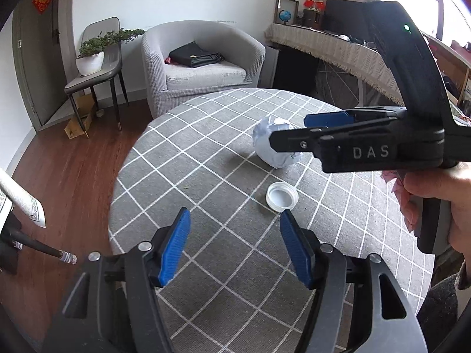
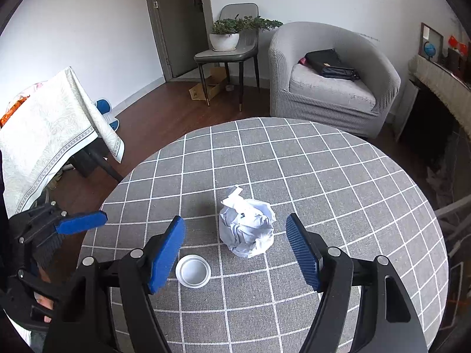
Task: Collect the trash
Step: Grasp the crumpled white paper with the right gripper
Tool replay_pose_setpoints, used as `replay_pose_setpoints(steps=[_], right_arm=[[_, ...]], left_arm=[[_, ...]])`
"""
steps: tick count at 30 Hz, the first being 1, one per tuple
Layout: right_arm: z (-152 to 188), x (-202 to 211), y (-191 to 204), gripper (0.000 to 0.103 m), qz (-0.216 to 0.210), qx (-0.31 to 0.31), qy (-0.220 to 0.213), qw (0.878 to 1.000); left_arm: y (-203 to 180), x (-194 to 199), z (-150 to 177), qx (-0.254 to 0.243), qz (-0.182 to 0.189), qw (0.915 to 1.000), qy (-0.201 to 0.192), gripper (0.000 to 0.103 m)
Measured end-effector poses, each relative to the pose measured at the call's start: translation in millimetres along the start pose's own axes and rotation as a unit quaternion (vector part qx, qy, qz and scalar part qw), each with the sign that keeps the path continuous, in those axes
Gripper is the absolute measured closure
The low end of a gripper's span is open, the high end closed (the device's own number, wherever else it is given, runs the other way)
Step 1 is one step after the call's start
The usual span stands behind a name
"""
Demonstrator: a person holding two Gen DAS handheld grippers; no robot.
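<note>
The left gripper (image 1: 235,247) hangs over the near part of a round table (image 2: 353,176) covered in a grey cloth with white checks. Its blue pads (image 1: 175,250) stand apart with nothing between them, only bare cloth showing in the gap. A white plastic lid (image 1: 282,196) lies open side up on the cloth just beyond the tip of the pad on the right of that view, close to it but not touching. Farther out on the table sits a crumpled paper ball (image 1: 275,147), partly hidden in the left wrist view by the right gripper (image 1: 290,131), which reaches in from the right edge with a hand (image 1: 441,206) around its handle.

In the right wrist view, the right gripper (image 2: 235,247) is also spread wide and holds nothing. The paper ball (image 2: 246,226) lies on the cloth between the two pad tips and slightly ahead of them, nearer the pad on the right, with clear gaps on both sides. The lid (image 2: 193,270) rests just beside the inner face of the pad on the left (image 2: 166,259), lower in the picture than the ball. The left gripper (image 2: 81,223) shows at the left edge of this view, over the table's rim.

Behind the table stand a grey armchair (image 2: 332,88) with a black bag (image 2: 329,63) on its seat, and a chair (image 2: 229,50) carrying a potted plant (image 2: 225,36).
</note>
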State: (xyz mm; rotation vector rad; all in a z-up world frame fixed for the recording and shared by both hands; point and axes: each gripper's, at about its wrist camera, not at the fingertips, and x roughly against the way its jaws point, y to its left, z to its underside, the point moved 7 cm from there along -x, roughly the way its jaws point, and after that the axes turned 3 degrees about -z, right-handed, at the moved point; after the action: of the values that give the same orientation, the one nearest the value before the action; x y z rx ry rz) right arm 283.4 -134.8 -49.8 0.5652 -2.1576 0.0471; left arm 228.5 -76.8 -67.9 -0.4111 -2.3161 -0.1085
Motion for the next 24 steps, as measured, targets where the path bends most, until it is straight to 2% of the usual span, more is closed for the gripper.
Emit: replay_pose_setpoints(steps=[6, 8, 11, 19, 24], right_arm=[[-6, -10, -6, 0.031, -0.007, -0.024, -0.002, 1.000], [-5, -15, -7, 0.031, -0.006, -0.026, 0.006, 1.000], [0, -23, -10, 0.031, -0.007, -0.032, 0.023, 0.999], [5, -33, -12, 0.057, -0.014, -0.035, 0.034, 0.999], [8, -23, -13, 0.058, -0.020, -0.024, 0.029, 0.999]], left_arm=[[-20, -15, 1, -0.016, 0.023, 0.9995, 0.016, 0.034], [-28, -22, 5, -0.026, 0.037, 0.9986, 0.026, 0.034], [-34, -27, 5, -0.036, 0.036, 0.9983, 0.029, 0.034], [-36, -33, -8, -0.026, 0.022, 0.9993, 0.013, 0.034], [-45, -47, -6, -0.033, 0.010, 0.9989, 0.030, 0.036]])
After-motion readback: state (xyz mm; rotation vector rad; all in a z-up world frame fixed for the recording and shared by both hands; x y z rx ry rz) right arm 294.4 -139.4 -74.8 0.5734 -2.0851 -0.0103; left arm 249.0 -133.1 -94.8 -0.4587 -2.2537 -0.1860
